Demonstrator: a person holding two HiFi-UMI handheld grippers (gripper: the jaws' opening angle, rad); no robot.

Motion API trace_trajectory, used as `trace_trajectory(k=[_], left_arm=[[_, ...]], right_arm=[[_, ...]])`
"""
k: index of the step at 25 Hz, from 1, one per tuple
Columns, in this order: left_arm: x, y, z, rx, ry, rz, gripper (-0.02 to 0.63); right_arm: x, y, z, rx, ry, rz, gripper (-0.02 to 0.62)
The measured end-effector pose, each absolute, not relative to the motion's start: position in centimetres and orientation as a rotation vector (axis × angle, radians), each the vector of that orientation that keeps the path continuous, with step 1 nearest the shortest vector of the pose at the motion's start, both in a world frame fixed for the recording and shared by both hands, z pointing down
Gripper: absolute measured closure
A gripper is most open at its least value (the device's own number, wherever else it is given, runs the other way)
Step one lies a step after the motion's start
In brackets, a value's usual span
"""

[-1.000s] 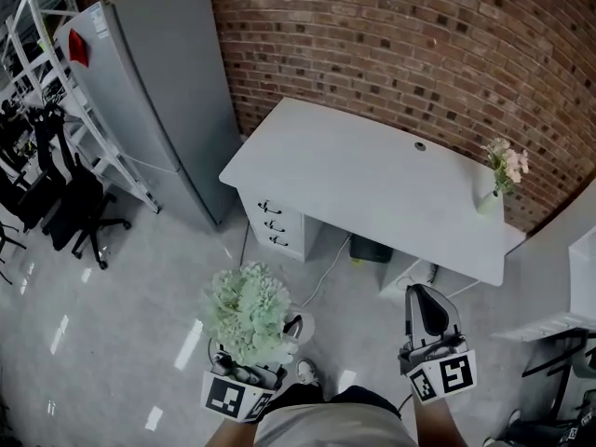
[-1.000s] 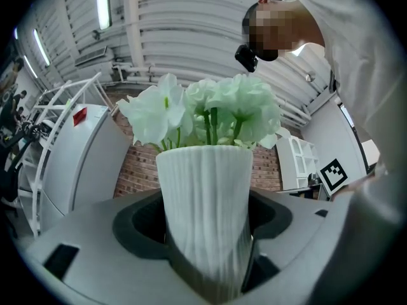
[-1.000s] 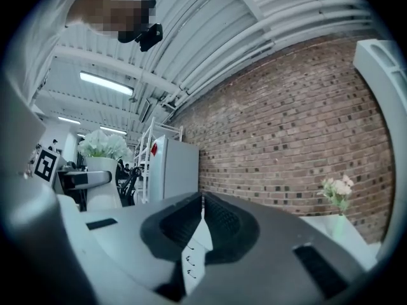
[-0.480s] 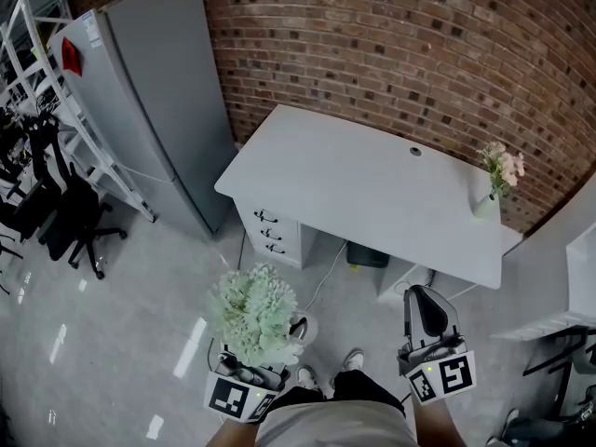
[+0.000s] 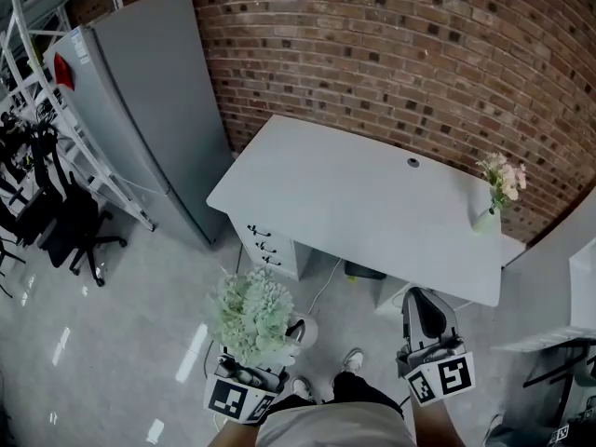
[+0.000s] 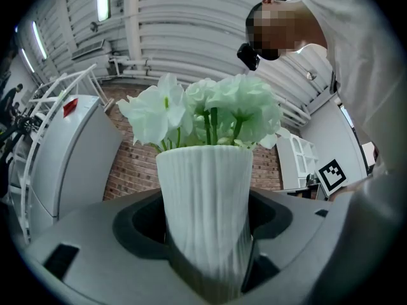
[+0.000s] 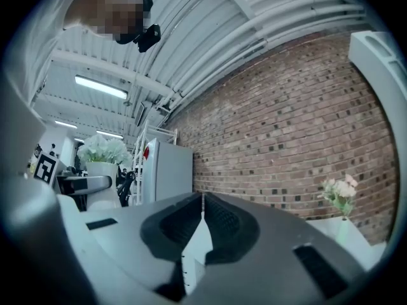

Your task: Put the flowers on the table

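A white ribbed vase (image 6: pixel 203 196) with pale green-white flowers (image 5: pixel 251 313) stands between the jaws of my left gripper (image 5: pixel 277 341), which is shut on its lower part. The gripper is low at the left, over the floor and short of the white table (image 5: pixel 354 194). My right gripper (image 5: pixel 426 311) is at the lower right, also short of the table. Its jaws are shut with nothing between them (image 7: pixel 202 199). In the right gripper view the held flowers (image 7: pixel 102 150) appear at the left.
A small vase of pink flowers (image 5: pixel 498 186) stands on the table's far right corner by the brick wall. A drawer unit (image 5: pixel 265 245) sits under the table's left end. A tall grey cabinet (image 5: pixel 140 110), a white rack (image 5: pixel 47 91) and black chairs (image 5: pixel 56 222) stand left.
Both grippers have been carried closer to the table, whose near corner now sits lower in the head view. The vase stays in the left jaws and the right jaws stay shut.
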State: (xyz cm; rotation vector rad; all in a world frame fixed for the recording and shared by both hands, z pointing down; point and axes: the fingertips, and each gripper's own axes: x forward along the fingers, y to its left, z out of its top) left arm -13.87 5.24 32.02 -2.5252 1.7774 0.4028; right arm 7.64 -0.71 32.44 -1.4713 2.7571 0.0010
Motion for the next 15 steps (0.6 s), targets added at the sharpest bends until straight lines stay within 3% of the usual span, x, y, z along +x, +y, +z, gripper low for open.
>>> trace_trajectory(k=[15], left_arm=[[-10.0,-6.2,31.2,-2.398,1.903,0.376,0.261]], right_arm=[[11.2,-13.6,32.8,-1.309,2.841,-0.033,0.572]])
